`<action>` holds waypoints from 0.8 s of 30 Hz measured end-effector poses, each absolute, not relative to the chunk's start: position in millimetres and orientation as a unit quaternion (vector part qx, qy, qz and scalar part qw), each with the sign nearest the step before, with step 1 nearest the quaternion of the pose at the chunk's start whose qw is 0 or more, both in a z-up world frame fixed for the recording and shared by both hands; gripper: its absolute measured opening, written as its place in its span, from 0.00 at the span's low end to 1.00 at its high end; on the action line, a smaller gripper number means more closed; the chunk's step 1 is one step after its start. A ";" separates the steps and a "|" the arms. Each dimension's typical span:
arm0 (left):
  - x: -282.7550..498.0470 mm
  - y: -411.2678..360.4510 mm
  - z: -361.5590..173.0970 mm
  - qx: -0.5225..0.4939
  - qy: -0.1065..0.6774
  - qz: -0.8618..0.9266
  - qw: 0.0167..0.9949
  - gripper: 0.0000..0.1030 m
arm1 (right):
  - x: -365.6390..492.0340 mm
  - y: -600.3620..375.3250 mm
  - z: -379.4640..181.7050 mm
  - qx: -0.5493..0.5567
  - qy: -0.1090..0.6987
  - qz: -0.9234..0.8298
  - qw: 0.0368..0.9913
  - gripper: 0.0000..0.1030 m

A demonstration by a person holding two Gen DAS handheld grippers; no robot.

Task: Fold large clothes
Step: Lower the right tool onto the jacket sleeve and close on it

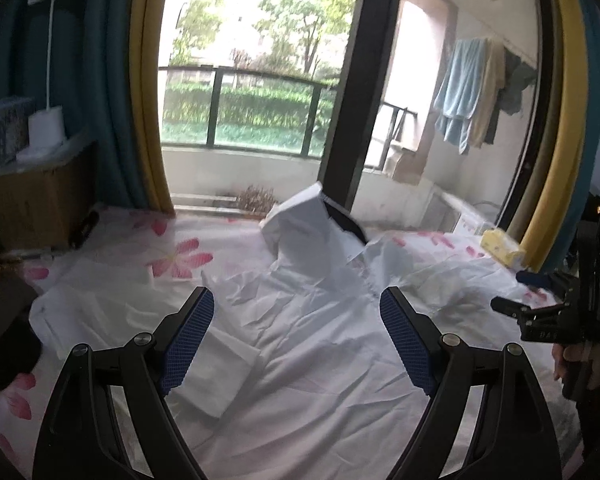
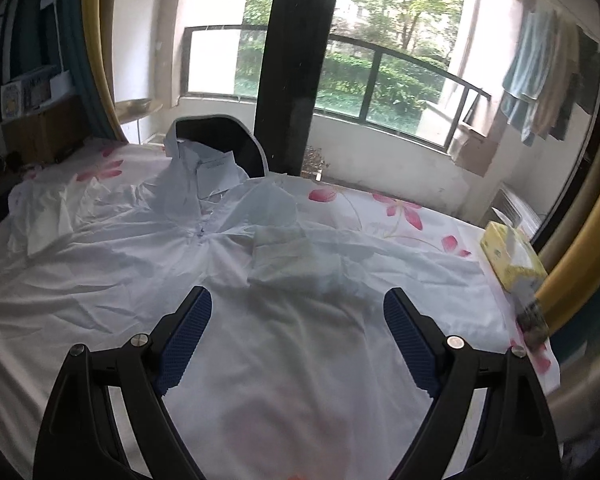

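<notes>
No legible brand anywhere: the white paper label tucked at the shirt's collar carries print too fine to read, and lettering on the yellow tissue box at the right edge is blurred.

White shirt: thin woven cloth, heavily creased, spread front-up over a floral sheet with pink petals. Collar end lies far, propped against a dark chair back. One cuffed sleeve is folded across the body.

Left gripper: jaws wide, nothing between them, blue cross-hatched pads, black angular arms, above the shirt's middle.

Right gripper: jaws wide, empty, over the shirt's right half.

Towels, pale blue and cream, hang outside, far right.
</notes>
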State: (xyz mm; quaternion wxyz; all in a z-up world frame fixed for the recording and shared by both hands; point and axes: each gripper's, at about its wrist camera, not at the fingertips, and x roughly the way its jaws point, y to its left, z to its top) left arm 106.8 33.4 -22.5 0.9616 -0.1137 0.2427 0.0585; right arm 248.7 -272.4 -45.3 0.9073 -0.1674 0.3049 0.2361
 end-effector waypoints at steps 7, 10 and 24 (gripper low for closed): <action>127.1 55.7 -46.0 -0.136 0.269 0.054 0.952 0.85 | 284.1 -237.6 -73.7 -0.229 0.332 0.267 0.875 0.56; 131.3 63.5 -55.3 -0.139 0.283 0.069 0.946 0.85 | 298.5 -229.9 -88.7 -0.255 0.343 0.268 0.863 0.48; 133.9 80.5 -72.7 -0.154 0.312 0.072 0.935 0.85 | 324.0 -228.0 -112.4 -0.249 0.366 0.304 0.844 0.32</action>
